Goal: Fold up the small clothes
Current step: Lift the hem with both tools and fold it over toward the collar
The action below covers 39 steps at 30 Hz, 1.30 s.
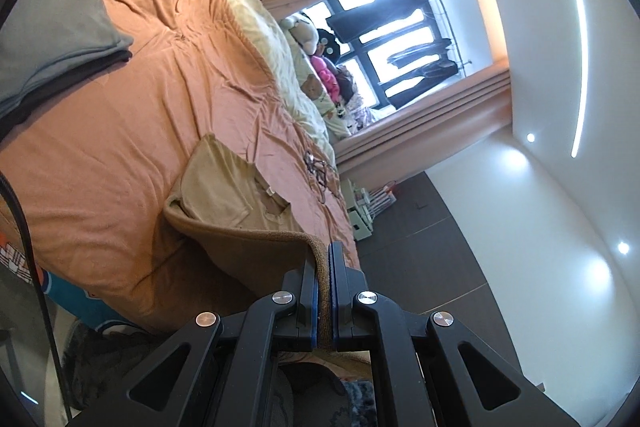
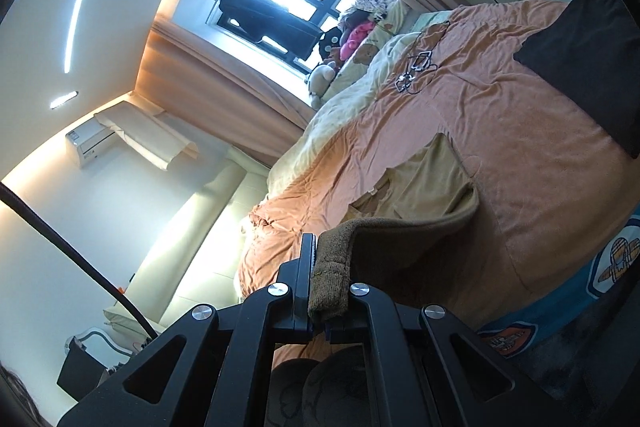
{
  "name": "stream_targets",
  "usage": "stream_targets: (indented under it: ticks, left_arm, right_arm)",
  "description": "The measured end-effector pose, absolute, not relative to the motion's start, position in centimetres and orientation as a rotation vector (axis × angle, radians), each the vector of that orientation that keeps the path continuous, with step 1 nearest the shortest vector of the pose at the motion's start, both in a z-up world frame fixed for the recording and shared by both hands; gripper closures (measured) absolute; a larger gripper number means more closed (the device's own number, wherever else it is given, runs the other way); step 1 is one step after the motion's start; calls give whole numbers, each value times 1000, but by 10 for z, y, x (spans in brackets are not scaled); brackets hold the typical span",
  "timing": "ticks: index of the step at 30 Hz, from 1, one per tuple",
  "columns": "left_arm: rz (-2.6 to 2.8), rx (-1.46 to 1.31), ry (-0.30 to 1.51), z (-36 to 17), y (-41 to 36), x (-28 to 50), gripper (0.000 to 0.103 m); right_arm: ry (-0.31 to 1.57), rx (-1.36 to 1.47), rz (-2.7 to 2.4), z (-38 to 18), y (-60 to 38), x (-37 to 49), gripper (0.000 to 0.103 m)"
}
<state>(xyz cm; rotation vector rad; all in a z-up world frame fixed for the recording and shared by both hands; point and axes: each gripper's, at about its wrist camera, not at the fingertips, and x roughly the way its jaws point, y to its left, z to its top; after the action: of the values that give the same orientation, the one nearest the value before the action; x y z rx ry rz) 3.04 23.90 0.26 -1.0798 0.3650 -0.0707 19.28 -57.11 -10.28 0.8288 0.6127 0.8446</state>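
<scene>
With the near hem of the tan garment (image 1: pixel 224 187) clamped in both the left gripper (image 1: pixel 325 291) and the right gripper (image 2: pixel 320 283), lifted off the orange bedspread (image 1: pixel 132 115), both corners should be carried level toward the far collar, kept taut.

The tan knit garment (image 1: pixel 236 195) lies partly flat on the orange bed (image 1: pixel 132 115), neck opening showing. Its near ribbed hem is lifted off the bed, curling up over the flat part.
</scene>
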Motion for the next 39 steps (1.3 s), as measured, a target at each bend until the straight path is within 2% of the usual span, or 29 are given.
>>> stream_targets:
  ticks: [21, 39]
  left_arm:
    - [39, -1076, 539, -64, 292, 168, 99]
    - [133, -993, 668, -94, 334, 295, 99]
  right_arm:
    - [732, 746, 773, -119, -485, 342, 103]
    - [819, 664, 721, -125, -418, 450, 103]
